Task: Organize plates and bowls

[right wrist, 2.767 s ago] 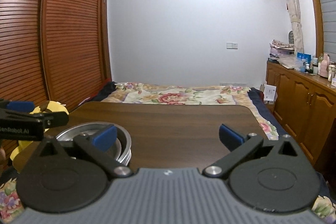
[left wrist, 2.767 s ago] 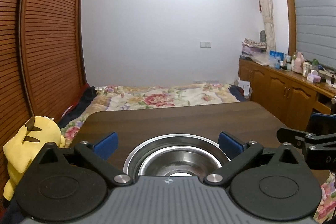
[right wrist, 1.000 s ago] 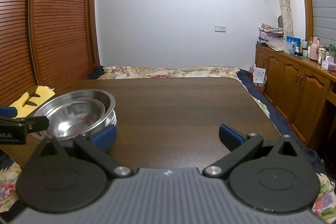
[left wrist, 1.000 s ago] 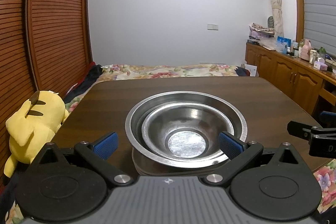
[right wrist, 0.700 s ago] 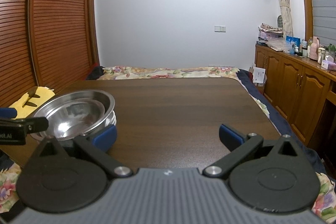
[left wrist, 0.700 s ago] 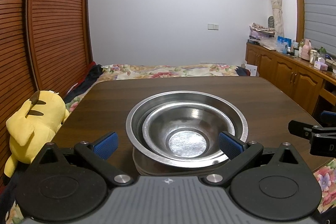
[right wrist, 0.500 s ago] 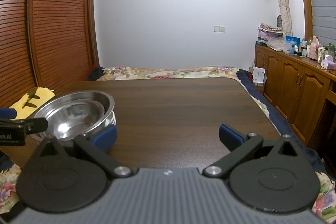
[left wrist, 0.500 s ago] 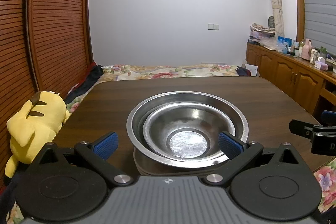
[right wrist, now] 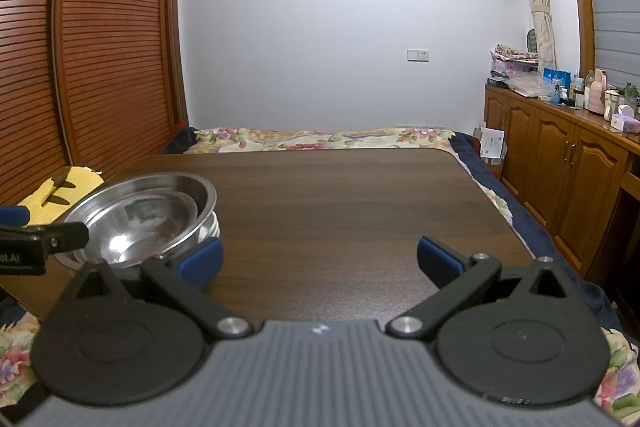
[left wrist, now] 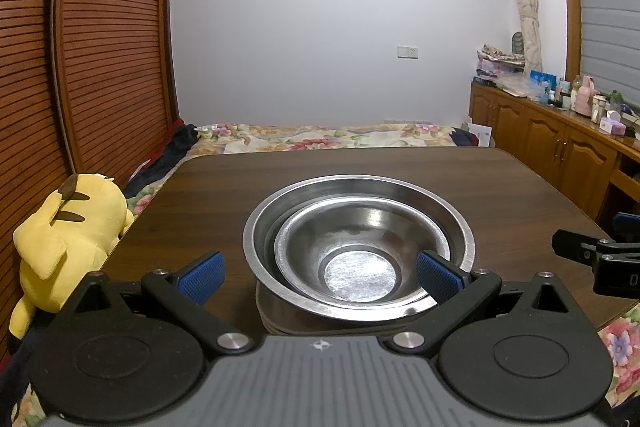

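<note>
A stack of steel bowls point(left wrist: 360, 247) stands near the front left of the dark wooden table point(left wrist: 500, 187); a smaller bowl nests inside a wider one, with more dishes under them. My left gripper point(left wrist: 320, 273) hovers open just in front of and above the stack, its blue pads apart and holding nothing. In the right wrist view the same stack of bowls point(right wrist: 144, 215) sits at the left. My right gripper point(right wrist: 320, 259) is open over bare table point(right wrist: 360, 195), to the right of the stack.
A yellow plush toy point(left wrist: 64, 227) leans off the table's left edge. A bed with a floral cover point(left wrist: 320, 139) lies beyond the far edge. Wooden cabinets point(right wrist: 568, 163) with bottles on top run along the right. Slatted wardrobe doors point(left wrist: 100, 47) fill the left.
Since 2.8 s ago both grippers have risen and pulled back, so the bowls show fully. Over the last second almost nothing has moved.
</note>
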Tool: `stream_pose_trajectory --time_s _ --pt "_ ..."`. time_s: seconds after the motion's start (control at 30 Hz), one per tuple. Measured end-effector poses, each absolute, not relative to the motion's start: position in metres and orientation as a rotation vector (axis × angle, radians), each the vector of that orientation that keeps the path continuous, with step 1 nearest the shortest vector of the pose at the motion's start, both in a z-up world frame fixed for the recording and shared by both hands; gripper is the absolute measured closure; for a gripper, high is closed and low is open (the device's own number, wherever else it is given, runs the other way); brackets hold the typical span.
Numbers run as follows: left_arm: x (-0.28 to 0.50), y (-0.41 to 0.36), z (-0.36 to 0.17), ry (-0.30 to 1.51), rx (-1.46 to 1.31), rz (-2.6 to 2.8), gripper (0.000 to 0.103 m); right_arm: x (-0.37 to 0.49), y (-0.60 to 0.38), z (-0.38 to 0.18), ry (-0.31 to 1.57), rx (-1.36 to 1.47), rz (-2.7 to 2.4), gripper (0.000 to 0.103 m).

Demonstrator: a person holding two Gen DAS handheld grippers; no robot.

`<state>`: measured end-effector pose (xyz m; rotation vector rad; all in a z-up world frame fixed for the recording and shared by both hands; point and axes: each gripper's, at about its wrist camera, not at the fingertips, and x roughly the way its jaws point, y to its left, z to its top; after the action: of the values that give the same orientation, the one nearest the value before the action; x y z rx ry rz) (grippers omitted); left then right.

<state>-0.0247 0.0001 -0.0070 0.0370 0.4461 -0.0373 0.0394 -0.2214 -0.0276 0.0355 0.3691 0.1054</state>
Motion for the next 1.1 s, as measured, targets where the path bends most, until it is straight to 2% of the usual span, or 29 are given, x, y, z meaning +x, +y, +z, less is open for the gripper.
stream_pose_trajectory --time_s 1.1 --pt "-0.0239 0.0011 -0.0069 0.447 0.038 -0.037 0.000 0.0390 -0.2241 -0.0295 0.366 0.041 0.106 0.000"
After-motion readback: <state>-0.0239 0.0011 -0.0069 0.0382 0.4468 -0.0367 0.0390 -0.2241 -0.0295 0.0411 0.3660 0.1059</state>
